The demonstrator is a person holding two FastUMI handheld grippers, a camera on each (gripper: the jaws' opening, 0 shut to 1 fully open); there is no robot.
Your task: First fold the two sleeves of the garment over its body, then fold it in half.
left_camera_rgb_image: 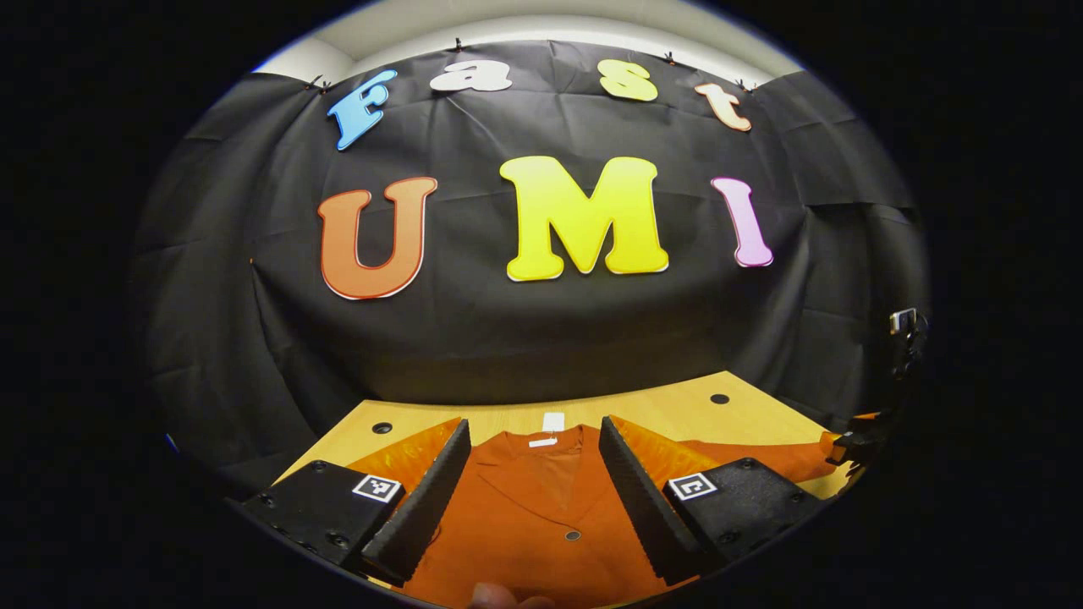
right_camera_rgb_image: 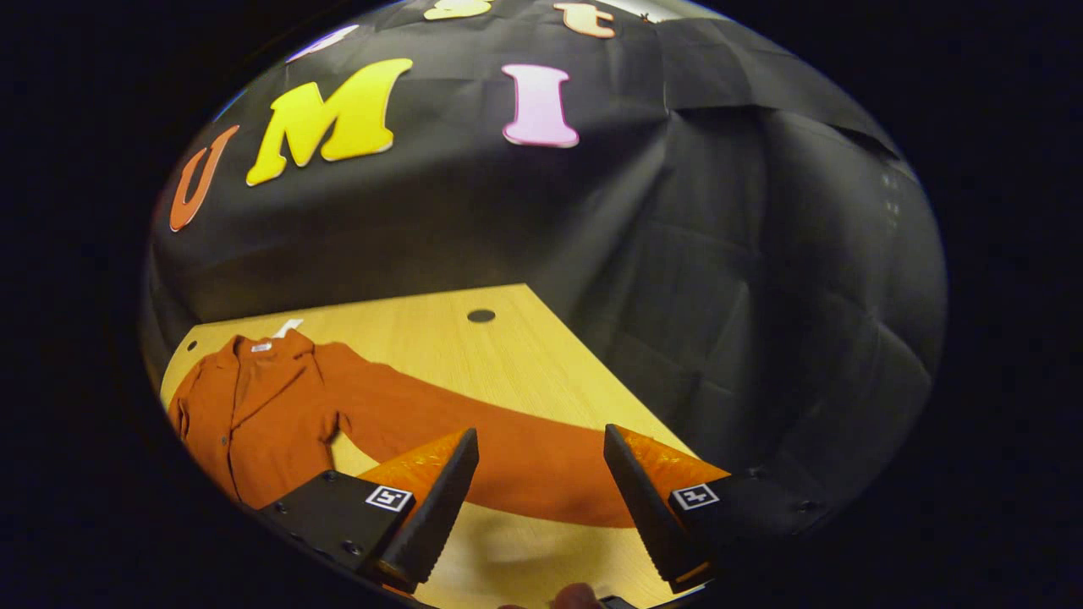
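The garment (right_camera_rgb_image: 254, 414) is a rust-orange shirt of smooth, matte woven cloth with a notched collar, a small white neck label and a dark button on the front placket. It lies flat on a light wooden table (right_camera_rgb_image: 474, 355) with a fine straight grain and small round dark holes near its far edge. In the right gripper view, one long sleeve (right_camera_rgb_image: 508, 457) extends away from the body across the table, unfolded, in a broad tapering band with a soft curved lower edge. A white tag (left_camera_rgb_image: 553, 421) lies on the table just beyond the collar.

The left gripper (left_camera_rgb_image: 535, 482) hovers above the shirt's chest, jaws spread wide with nothing between them; collar and placket show in the gap. Its fingers (left_camera_rgb_image: 436, 495) are wedge-shaped with finely ribbed inner faces. The right gripper (right_camera_rgb_image: 541, 491) is likewise spread open and empty, positioned over the outstretched sleeve near its cuff end; whether it touches the cloth cannot be told.

In the left gripper view, the other gripper (left_camera_rgb_image: 854, 444) appears at the far right edge beside the sleeve end. Creased black cloth (right_camera_rgb_image: 719, 254) forms the wall behind the table.
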